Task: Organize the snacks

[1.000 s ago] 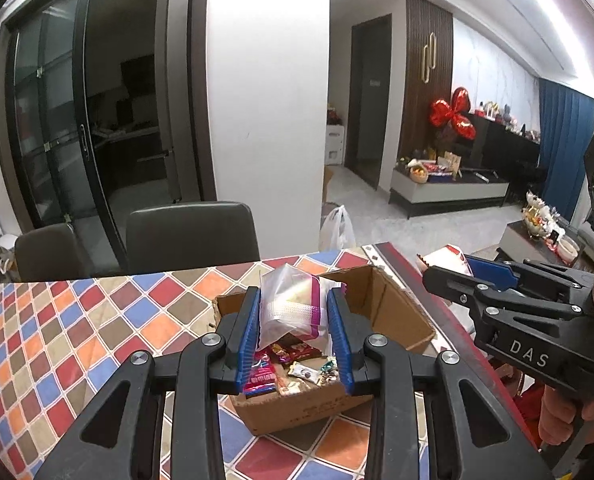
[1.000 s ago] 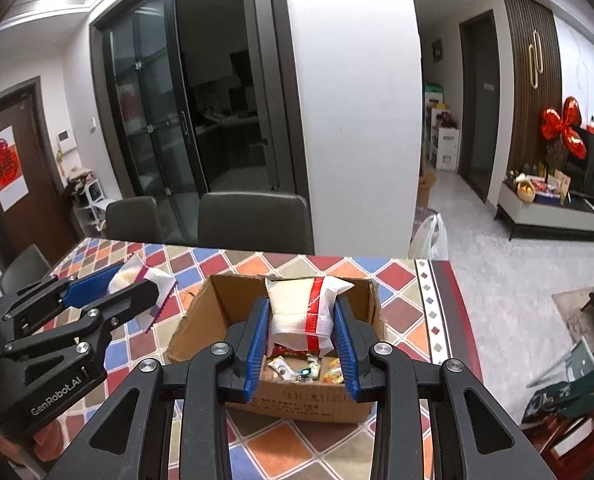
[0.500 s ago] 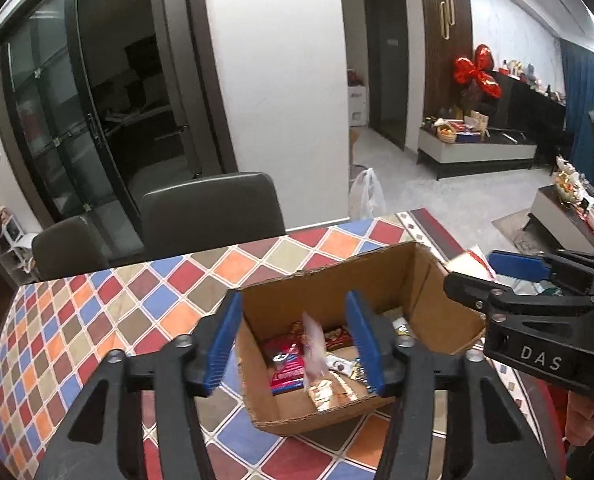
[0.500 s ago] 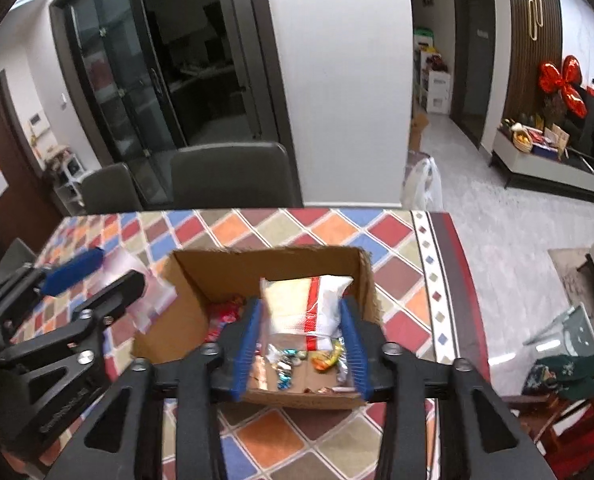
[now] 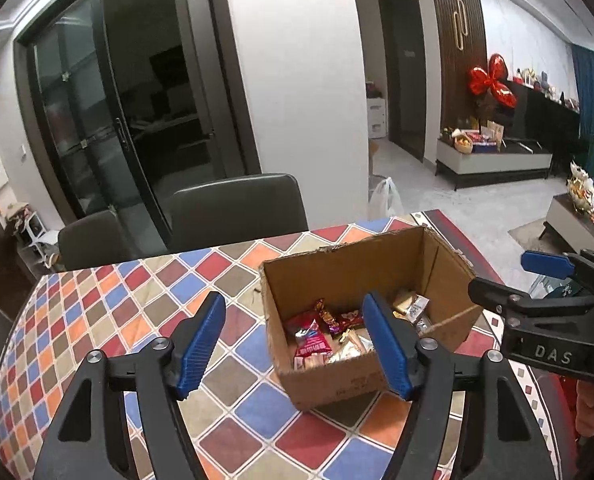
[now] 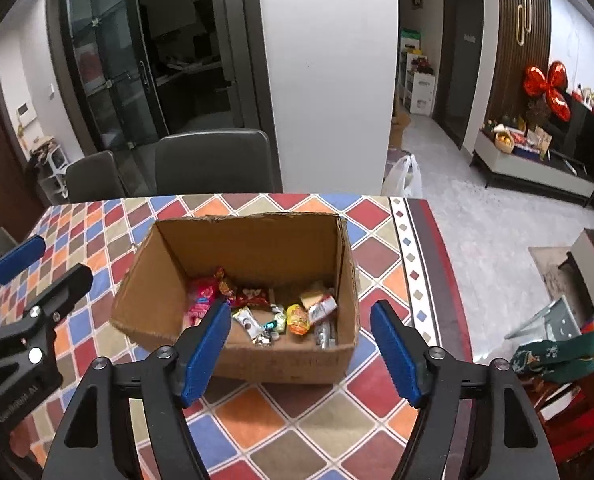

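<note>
left tool (image 5: 295, 338) wide open, empty, right tool (image 6: 301, 346) wide open, empty, both above cardboard box (image 6: 257, 356) of snacks (image 6: 297, 318) on checkered desk (image 6: 329, 416), yellow packet clear only from right wrist, chairs (image 5: 237, 208) behind

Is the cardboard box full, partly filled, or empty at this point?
Partly filled. The open brown cardboard box holds one loose layer of small wrapped snacks on its floor; its inner walls show bare above them.
</note>
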`<action>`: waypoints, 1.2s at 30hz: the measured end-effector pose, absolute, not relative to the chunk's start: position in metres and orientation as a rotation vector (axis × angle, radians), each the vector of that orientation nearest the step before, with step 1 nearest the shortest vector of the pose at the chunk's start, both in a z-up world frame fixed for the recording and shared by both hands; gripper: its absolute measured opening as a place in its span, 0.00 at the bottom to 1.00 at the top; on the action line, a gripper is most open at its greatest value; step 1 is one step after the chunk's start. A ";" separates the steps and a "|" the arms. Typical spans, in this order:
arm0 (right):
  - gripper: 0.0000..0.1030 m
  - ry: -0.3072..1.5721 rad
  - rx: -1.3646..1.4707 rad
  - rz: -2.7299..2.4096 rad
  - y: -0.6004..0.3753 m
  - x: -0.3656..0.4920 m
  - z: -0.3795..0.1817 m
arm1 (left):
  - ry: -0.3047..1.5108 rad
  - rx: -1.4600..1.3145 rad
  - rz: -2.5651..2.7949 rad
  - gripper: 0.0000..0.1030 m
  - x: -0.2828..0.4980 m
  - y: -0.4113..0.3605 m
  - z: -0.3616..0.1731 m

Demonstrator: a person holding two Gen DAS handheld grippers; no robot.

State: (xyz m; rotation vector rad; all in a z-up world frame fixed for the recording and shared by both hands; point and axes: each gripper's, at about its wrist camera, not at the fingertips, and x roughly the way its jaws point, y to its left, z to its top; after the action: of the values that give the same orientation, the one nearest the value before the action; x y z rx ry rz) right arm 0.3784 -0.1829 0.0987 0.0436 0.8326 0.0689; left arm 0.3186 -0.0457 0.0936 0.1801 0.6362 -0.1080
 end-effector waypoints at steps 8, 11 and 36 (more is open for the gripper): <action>0.82 0.725 0.044 0.063 -0.179 0.324 0.111 | 0.530 0.178 -0.059 0.88 0.264 -0.034 0.102; 0.84 0.682 0.059 0.054 -0.179 0.303 0.115 | 0.508 0.167 -0.077 0.91 0.238 -0.030 0.096; 0.91 0.578 0.049 0.064 -0.166 0.156 0.068 | 0.414 0.121 -0.093 1.00 0.113 -0.018 0.055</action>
State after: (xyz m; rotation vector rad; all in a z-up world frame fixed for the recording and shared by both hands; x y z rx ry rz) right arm 0.1559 -0.1661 0.0682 0.0489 0.5776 0.0643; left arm 0.1125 -0.0183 0.0554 0.1212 0.4140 -0.0929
